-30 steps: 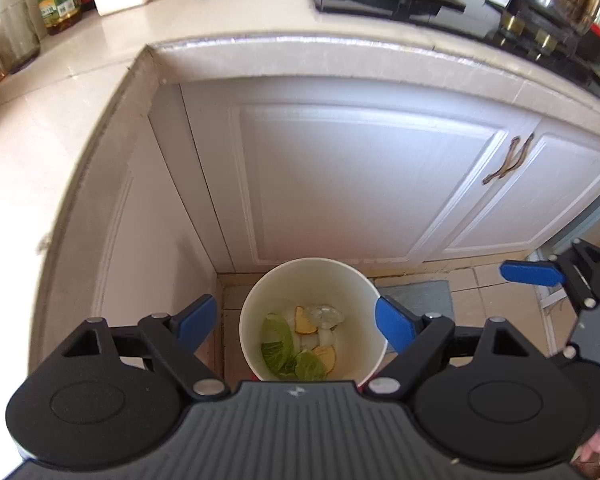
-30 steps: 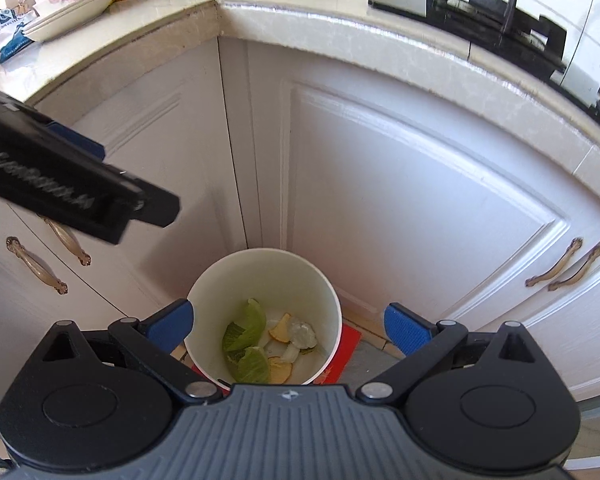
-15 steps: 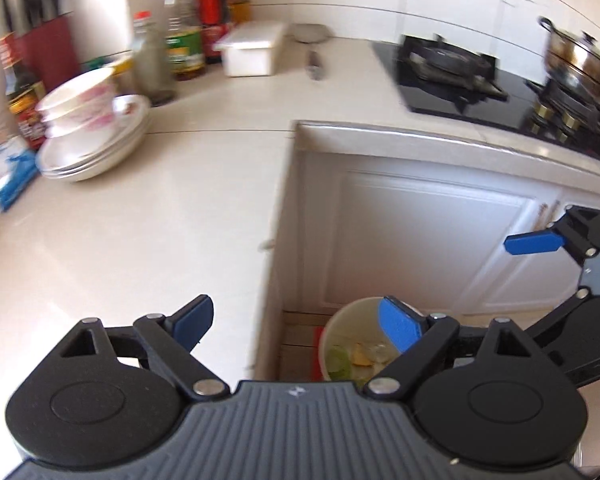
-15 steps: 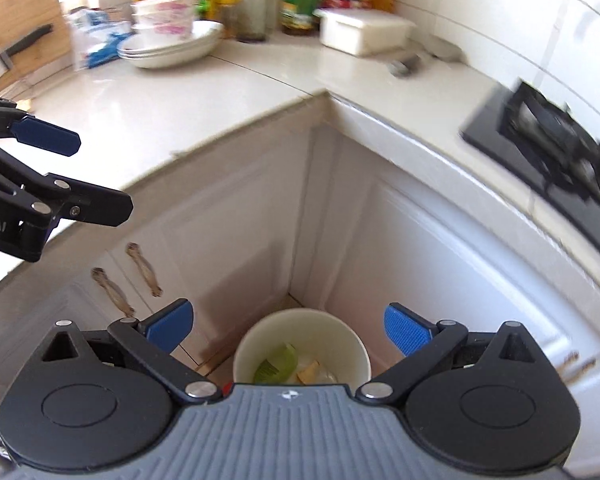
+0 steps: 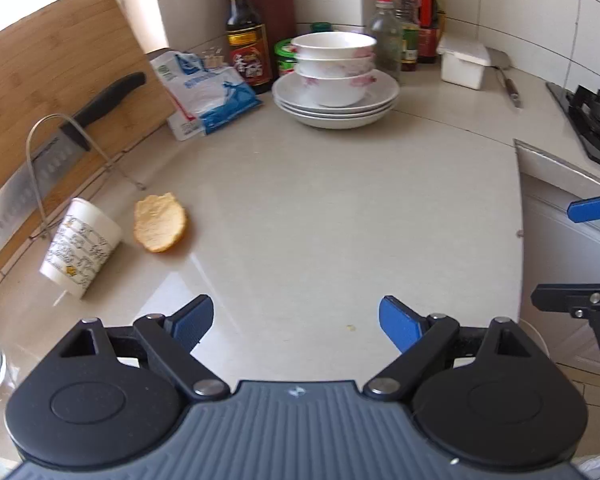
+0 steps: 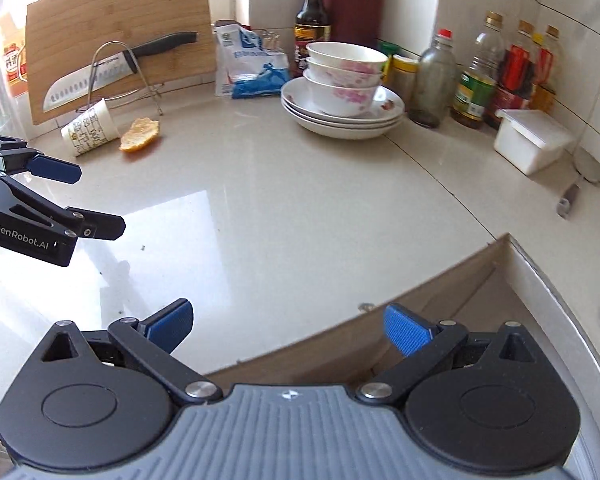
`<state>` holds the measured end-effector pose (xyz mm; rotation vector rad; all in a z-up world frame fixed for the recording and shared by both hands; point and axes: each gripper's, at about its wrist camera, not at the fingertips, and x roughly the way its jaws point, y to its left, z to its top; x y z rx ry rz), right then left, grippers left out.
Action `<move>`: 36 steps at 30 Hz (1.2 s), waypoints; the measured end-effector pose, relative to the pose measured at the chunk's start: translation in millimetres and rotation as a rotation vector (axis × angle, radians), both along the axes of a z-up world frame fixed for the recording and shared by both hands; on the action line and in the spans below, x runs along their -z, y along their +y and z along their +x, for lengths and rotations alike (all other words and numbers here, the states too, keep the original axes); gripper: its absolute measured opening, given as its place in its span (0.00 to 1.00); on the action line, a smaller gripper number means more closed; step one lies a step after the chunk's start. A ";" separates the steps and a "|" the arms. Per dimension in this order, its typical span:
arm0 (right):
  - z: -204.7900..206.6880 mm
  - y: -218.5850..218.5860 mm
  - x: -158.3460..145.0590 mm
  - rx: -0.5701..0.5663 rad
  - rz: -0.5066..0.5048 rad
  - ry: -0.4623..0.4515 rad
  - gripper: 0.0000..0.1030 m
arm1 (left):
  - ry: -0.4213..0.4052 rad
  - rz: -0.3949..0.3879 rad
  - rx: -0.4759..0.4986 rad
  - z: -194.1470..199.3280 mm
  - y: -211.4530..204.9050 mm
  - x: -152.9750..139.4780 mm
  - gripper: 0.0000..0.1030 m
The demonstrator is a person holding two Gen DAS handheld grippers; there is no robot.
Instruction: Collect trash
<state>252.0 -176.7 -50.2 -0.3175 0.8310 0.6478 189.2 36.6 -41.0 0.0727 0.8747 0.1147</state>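
Peel point(image 5: 161, 223) — beyond left tool point(image 5: 296, 322)

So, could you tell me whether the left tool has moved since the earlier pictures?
Yes. The left tool has risen from over the floor bin beside the white cabinets and now sits over the countertop, open and empty, facing the stacked bowls.

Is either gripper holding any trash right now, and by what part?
No. The left gripper and right gripper are both open and empty.
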 end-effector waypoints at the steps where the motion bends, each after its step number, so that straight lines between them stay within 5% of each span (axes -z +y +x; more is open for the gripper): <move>1: 2.9 7.5 -1.0 -0.019 0.002 0.003 1.00 | -0.001 0.011 -0.017 -1.5 12.0 -0.6 0.87; 18: 41.2 113.9 5.0 -0.239 -0.003 0.047 1.00 | 0.060 0.157 -0.109 38.6 145.7 9.6 0.87; 36: 64.4 171.0 22.4 -0.318 -0.009 0.094 1.00 | 0.106 0.194 -0.022 72.4 179.1 32.9 0.76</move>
